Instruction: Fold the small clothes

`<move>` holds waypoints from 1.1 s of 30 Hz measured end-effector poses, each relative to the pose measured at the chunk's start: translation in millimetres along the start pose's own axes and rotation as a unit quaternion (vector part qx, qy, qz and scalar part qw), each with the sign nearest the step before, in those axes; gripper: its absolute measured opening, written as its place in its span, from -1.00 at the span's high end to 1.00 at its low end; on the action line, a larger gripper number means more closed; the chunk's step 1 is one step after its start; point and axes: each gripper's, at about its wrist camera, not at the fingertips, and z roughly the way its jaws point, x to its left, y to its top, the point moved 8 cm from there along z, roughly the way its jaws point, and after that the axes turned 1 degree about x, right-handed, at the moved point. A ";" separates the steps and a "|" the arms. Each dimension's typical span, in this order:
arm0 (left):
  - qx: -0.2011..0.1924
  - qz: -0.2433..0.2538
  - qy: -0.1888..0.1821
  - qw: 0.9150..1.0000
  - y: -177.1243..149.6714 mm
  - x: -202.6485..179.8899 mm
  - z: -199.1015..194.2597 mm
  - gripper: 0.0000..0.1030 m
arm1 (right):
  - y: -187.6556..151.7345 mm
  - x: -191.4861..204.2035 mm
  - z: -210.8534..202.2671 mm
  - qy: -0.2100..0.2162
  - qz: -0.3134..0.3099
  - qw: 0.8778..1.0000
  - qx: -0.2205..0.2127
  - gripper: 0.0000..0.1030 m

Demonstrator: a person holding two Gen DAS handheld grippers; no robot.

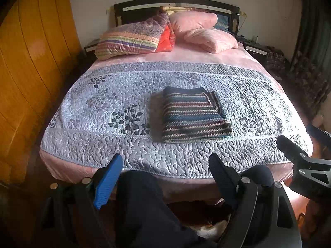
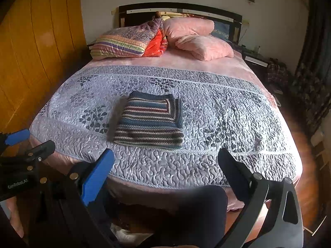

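Nearest the lens: two dark-trousered knees (image 1: 144, 202), below the foot of the bed (image 1: 144, 159).

Count:
- Grippers: two. Left gripper (image 1: 165, 165), right gripper (image 2: 165, 161).
- Fingers per gripper: two, one blue-padded, one black.
- Folded garments: one striped sweater (image 1: 194, 115).
- Pillows at the headboard (image 1: 175, 3): two pink pillows (image 1: 211, 35), plus one folded patterned quilt (image 1: 132, 37).
- Wall fittings above the headboard: two.

Pose:
- Both grippers held level, off the foot of the bed, aimed toward the headboard.
- Jaws of both spread wide, holding nothing.
- Neither gripper in contact with the quilted bedspread (image 1: 93, 103) or the sweater.

Task item location:
- Sweater lay flat as a neat rectangle on the grey quilted bedspread, near the foot edge, roughly central, well apart from the pillows.

View differences:
- Left wrist view: right gripper visible at right edge; wooden wardrobe (image 1: 31, 62) large at left; both nightstands visible.
- Right wrist view: left gripper visible at left edge with lettering on its body, partly legible; more of the floor and curtain (image 2: 314, 82) on the right side.
- Sweater right of centre in left view, left of centre in right view.
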 end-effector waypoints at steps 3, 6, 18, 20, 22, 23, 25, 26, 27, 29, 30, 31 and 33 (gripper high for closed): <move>0.001 0.002 0.000 1.000 0.4 -0.6 -0.4 -0.66 | -0.2 -0.3 -0.5 0.000 0.000 1.000 0.000 -0.94; 0.000 0.003 0.001 1.000 0.5 -1.9 -1.4 -0.66 | -0.6 -0.4 -1.8 -0.001 0.002 1.000 -0.002 -0.94; 0.002 0.002 0.000 1.000 -0.5 -3.0 -1.0 -0.66 | 1.0 5.0 -2.8 0.002 0.001 1.000 -0.006 -0.94; 0.002 0.003 0.000 1.000 -1.2 -2.6 -0.7 -0.66 | 0.9 6.2 -2.4 0.002 0.001 1.000 -0.006 -0.94; 0.003 0.002 -0.001 1.000 -1.4 -2.0 -0.6 -0.66 | 1.1 6.0 -3.1 0.002 0.001 1.000 -0.007 -0.94; 0.003 0.002 -0.001 1.000 -1.5 -1.8 0.3 -0.66 | 1.3 5.4 -2.9 0.002 0.001 1.000 -0.007 -0.94; 0.003 0.002 -0.002 1.000 -1.5 -1.6 0.5 -0.66 | 1.5 5.6 -2.3 0.001 0.001 1.000 -0.007 -0.94; 0.002 0.003 -0.001 1.000 -1.5 -1.4 0.8 -0.66 | 1.5 5.8 -2.1 0.000 0.000 1.000 -0.008 -0.94; 0.002 0.003 -0.002 1.000 -1.5 -1.2 0.8 -0.66 | 1.4 5.9 -2.2 0.000 0.000 1.000 -0.008 -0.94; 0.003 0.004 -0.002 1.000 -1.7 -1.2 1.2 -0.66 | 1.1 6.1 -2.0 0.000 0.001 1.000 -0.008 -0.94; 0.003 0.005 -0.002 1.000 -1.8 -1.5 1.3 -0.66 | 0.7 6.1 -2.3 0.001 0.001 1.000 -0.008 -0.94; 0.002 0.004 -0.002 1.000 -1.8 -1.1 1.3 -0.66 | 0.7 6.3 -2.3 0.001 0.001 1.000 -0.007 -0.94; 0.004 0.003 -0.003 1.000 -2.3 -1.7 1.8 -0.66 | 0.8 6.4 -2.8 0.001 0.000 1.000 -0.008 -0.94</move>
